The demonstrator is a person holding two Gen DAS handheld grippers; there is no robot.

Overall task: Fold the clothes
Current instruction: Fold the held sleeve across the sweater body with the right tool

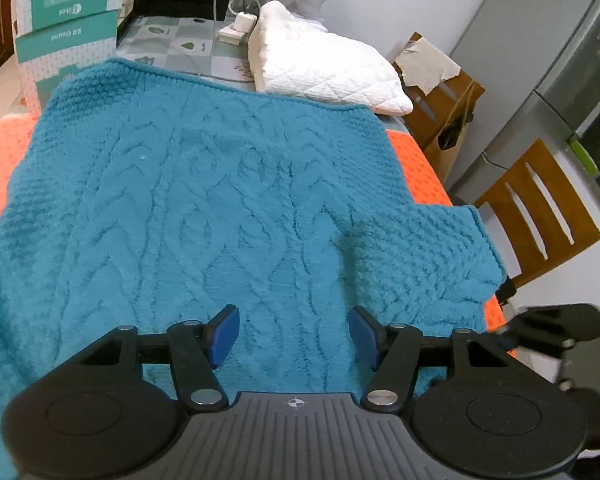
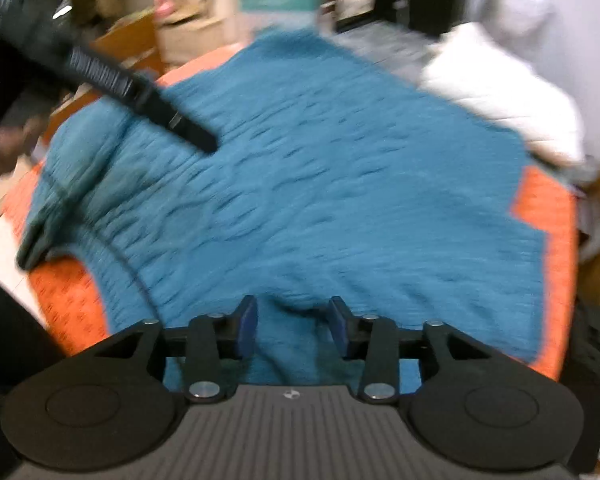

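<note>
Left wrist view, left to right:
- Teal-and-white printed cardboard boxes (image 1: 66, 20), stacked, at far left behind the table.
- Orange dotted table cover (image 1: 2, 172), showing at both sides of the garment.
- Teal cable-knit sweater (image 1: 220, 208), spread flat across the orange cover, ribbed edge at the far side, one short sleeve reaching toward the right edge.
- Left gripper (image 1: 294, 336), blue-padded fingers spread wide, hovering over the near part of the knit; nothing between the pads.
- White power adapter (image 1: 238, 28) on the checked cloth beyond the sweater.
- White quilted folded cushion (image 1: 324, 64), just beyond the sweater's far right corner.
- Brown paper bag (image 1: 440, 112), then wooden slatted chair (image 1: 540, 208), off the table at right.

Right wrist view (heavily blurred):
- Left gripper, seen as a black shape at upper left, over the sweater's left part.
- Right gripper (image 2: 293, 326), fingers partly apart, a raised fold of teal knit between them; contact with the pads cannot be told.
- White cushion at upper right.
</note>
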